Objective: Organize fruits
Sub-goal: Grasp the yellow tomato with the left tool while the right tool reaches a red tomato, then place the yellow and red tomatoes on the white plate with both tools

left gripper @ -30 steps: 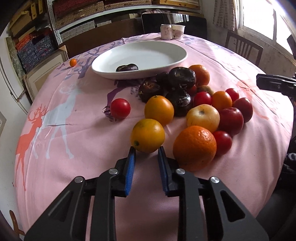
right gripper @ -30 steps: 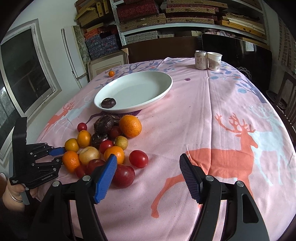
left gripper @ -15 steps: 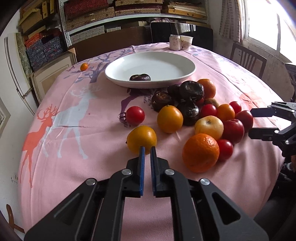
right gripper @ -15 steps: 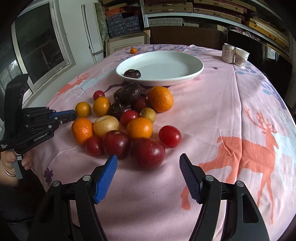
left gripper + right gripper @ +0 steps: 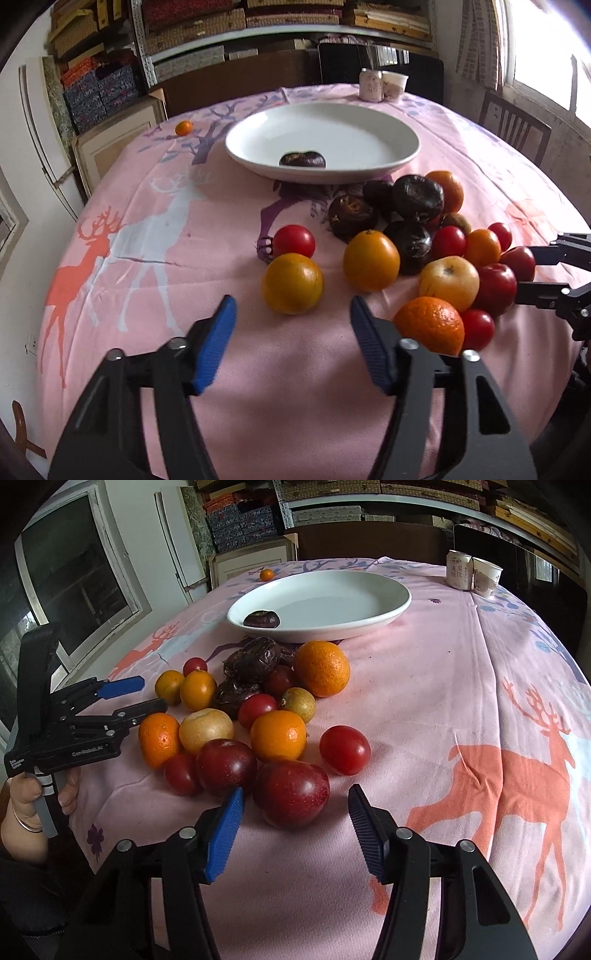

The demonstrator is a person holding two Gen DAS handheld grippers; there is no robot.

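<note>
Step in hand, as I judge it: picking fruit off the cloth to sort onto the white dish [image 5: 399,157]; only one dark fruit [image 5: 303,159] lies in the dish, so the task looks barely begun.

My left gripper [image 5: 291,332]: released, jaws spread wide, holding nothing; a yellow-orange fruit [image 5: 292,283] sits just ahead at 12 o'clock, apart from both fingers; a red tomato [image 5: 294,240] touches or nearly touches it from behind.

My right gripper [image 5: 295,825]: released, jaws wide, holding nothing; a big dark-red plum [image 5: 291,793] lies just ahead at 12 o'clock, not yet between the fingers.

Next move, by my reckoning: ease each gripper forward until the fruit sits between the pads, then close gently; the plum leans against a second plum [image 5: 226,762] at 10 o'clock, so my left-side finger needs to slip into that narrow gap without rolling the heap.

The heap: oranges, tomatoes, a pale apple [image 5: 206,730], wrinkled dark fruits [image 5: 255,659], bunched together between grippers and dish; one small orange [image 5: 266,575] lies well apart beyond the dish at 11 o'clock.

Surface: bench under a pink cloth [image 5: 461,672] printed with deer; soft, slightly creased; round fruit may roll.

Room: a can [image 5: 458,569] and paper cup [image 5: 487,576] at the far edge, 1 o'clock; shelves of boxes behind; a window at 9 o'clock in the right view.
</note>
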